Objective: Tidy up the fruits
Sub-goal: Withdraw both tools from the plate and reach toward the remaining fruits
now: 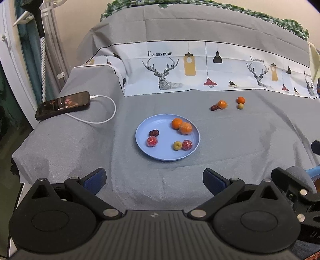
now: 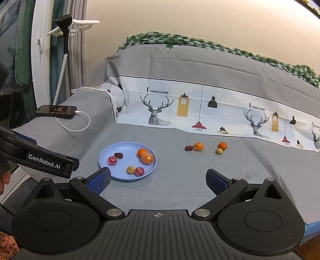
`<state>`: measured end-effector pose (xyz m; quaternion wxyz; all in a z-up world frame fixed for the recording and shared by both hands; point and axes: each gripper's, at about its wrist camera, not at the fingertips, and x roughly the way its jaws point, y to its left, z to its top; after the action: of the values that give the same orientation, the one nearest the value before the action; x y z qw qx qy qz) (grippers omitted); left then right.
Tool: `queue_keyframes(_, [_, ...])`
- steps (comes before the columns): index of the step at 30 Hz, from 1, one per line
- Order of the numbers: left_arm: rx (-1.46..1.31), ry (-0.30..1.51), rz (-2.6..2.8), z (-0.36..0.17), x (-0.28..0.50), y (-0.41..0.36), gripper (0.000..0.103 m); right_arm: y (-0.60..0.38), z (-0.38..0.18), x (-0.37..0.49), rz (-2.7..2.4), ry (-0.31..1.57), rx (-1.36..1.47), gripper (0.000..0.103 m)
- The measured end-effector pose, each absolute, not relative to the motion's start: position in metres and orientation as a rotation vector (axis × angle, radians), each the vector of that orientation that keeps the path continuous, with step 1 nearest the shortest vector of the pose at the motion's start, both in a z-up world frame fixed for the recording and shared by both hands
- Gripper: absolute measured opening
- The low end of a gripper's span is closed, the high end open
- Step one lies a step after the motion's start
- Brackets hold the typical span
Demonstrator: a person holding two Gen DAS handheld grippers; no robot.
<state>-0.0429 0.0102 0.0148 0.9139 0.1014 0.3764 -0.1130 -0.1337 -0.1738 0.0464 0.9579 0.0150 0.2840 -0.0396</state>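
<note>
Six fruits lie on the blue plate (image 1: 143, 128) — two oranges, two red wrapped fruits, one date, one green fruit. Four more sit on the bed (image 1: 250, 140) beyond. Left gripper (image 1: 154, 181) and right gripper (image 2: 158, 181) both gape, empty.

A grey-sheeted bed (image 2: 180, 190) stands against a beige wall (image 2: 180, 18), curtains (image 2: 78, 40) at its left.

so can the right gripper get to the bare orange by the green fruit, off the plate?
Probably yes: the right gripper has its jaws open and empty, and only bare grey sheet lies before that orange.
</note>
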Motion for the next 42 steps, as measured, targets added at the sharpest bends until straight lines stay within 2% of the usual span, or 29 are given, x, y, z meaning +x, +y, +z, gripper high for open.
queue_keyframes(24, [0.28, 0.818, -0.239, 0.002, -0.023, -0.012, 0.103, -0.194, 0.027, -0.117, -0.089, 0.636, 0.131, 0.101])
queue_keyframes(42, [0.272, 0.943, -0.276, -0.019, 0.036, -0.069, 0.103, -0.238, -0.004, -0.085, -0.138, 0.706, 0.252, 0.101])
